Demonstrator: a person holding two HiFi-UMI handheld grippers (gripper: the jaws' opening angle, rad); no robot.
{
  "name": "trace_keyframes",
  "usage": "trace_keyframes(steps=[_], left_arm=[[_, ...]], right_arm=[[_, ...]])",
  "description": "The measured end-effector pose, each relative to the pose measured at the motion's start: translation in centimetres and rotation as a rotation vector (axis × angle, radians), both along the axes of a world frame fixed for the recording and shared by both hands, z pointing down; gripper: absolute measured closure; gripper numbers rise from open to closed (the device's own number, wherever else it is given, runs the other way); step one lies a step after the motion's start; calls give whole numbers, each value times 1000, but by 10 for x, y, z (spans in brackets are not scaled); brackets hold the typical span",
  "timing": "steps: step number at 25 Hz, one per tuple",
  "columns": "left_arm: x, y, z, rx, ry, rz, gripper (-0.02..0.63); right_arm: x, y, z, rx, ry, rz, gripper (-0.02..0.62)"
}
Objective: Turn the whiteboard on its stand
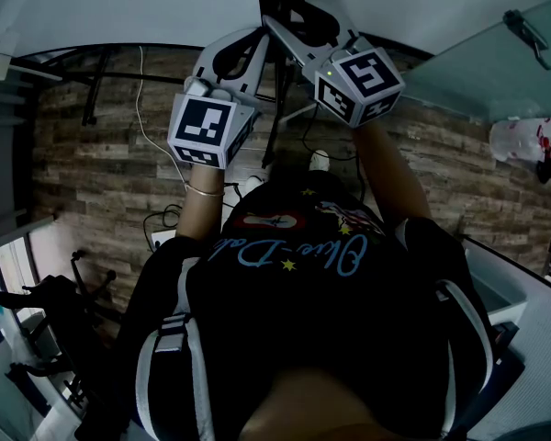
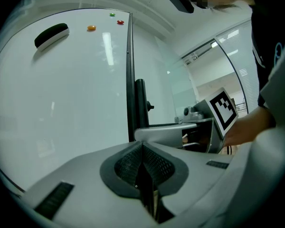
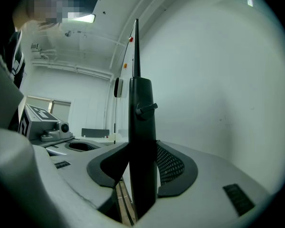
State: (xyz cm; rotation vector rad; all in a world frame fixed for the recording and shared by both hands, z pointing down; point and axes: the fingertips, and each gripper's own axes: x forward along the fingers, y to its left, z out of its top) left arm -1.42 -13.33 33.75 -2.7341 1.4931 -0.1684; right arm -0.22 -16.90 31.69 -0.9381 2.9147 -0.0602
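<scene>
The whiteboard is tilted on its stand and fills the upper left of the head view. In the right gripper view only its thin edge shows. My left gripper is shut at the board's black frame edge. A thin dark edge sits between its pads. My right gripper is shut on the stand's black upright post, just below its locking knob. Both grippers are raised side by side, the right one's marker cube close by.
A black eraser and small magnets stick to the board's face. Below me is a wood-plank floor with cables. A glass partition stands at the right, dark equipment at lower left.
</scene>
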Motion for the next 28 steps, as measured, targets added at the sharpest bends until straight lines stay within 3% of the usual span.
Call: trace_keyframes(steps=[4, 10, 28], left_arm=[[-1, 4, 2, -15, -15, 6, 592], [0, 8, 10, 6, -128, 10, 590], [-4, 9, 8, -1, -65, 17, 591]], right_arm=[[-3, 5, -2, 3, -2, 1, 414], [-13, 11, 0, 3, -1, -17, 414], [-11, 12, 0, -1, -2, -5, 414]])
